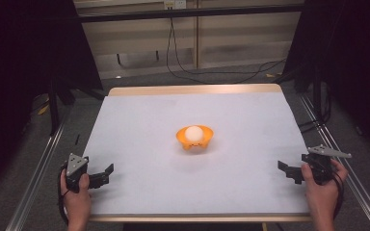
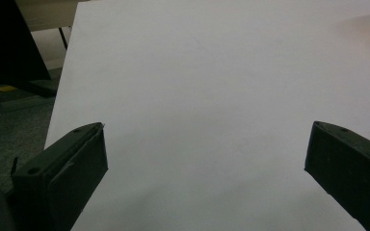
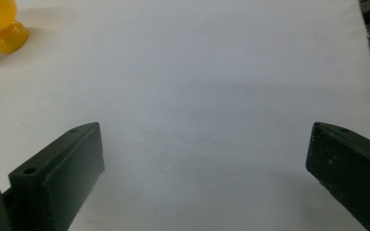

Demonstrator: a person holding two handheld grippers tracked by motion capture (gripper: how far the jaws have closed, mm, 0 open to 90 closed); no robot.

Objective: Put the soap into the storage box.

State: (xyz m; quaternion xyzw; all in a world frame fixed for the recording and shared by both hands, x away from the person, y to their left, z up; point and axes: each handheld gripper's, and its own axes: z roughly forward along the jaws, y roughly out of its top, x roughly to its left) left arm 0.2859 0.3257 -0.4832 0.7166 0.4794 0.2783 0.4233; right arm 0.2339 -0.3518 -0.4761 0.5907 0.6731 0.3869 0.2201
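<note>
Start position; no contact made. The left gripper [image 1: 107, 171] rests at the table's [image 1: 139, 130] 8 o'clock corner, jaws spread wide and empty. The right gripper [image 1: 284, 171] rests at 4 o'clock, likewise wide and empty. The orange bowl [image 1: 195, 139] holding a white ball [image 1: 193, 132] sits at centre, well apart from both. Judged next move: advance one gripper to the bowl, jaws straddling its rim.

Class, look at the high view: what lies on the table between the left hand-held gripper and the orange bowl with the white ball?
Nothing: between the left hand-held gripper and the orange bowl the high view shows bare white table.
</note>
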